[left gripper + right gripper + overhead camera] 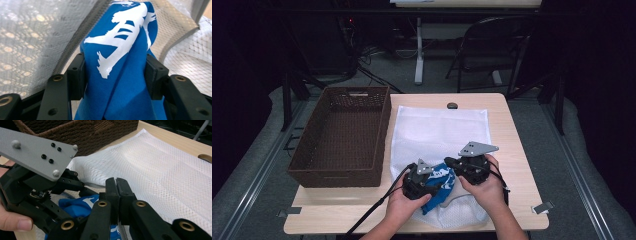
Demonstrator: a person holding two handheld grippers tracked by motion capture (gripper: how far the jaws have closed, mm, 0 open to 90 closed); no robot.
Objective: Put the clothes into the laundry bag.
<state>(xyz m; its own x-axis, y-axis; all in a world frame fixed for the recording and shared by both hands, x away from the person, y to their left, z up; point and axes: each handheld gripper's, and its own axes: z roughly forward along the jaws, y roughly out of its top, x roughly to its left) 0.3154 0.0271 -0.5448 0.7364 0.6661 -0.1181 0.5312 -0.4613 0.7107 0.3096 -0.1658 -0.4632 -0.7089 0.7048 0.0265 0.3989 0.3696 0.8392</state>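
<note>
Left gripper [113,75]: clasps blue printed cloth [120,62] (bunched) | right gripper [116,186]: closed on white mesh bag [439,132] edge | wicker basket [343,135] alongside

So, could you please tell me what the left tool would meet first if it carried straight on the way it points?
The blue printed cloth already sits between the left tool's jaws; straight past it lies the white mesh bag, probably its zipped opening, though depth is unclear.

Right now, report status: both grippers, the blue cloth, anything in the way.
Left gripper holding blue cloth at white mesh bag opening. Right gripper shut, apparently pinching the bag's edge. Brown basket sits clear, left of bag.
</note>
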